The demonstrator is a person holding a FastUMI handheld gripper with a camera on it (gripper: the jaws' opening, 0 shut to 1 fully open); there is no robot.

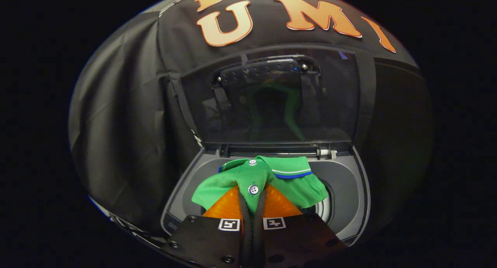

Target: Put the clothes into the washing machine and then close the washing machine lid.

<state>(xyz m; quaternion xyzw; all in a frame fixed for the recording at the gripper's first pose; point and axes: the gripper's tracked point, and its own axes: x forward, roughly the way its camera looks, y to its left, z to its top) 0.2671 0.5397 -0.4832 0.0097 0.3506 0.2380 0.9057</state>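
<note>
No readable words, brands or numbers stood on the washing machine (pixel 345 206), its raised lid (pixel 271 101) or the green shirt (pixel 264 180). The only signs were two small black-and-white square code markers (pixel 229 224), one on each finger of the gripper (pixel 252 198), at the bottom centre of the frame; they carried no letters.

Green polo shirt (pixel 256 178) bunched over washing machine (pixel 345 186) opening; lid (pixel 271 101) upright.
</note>
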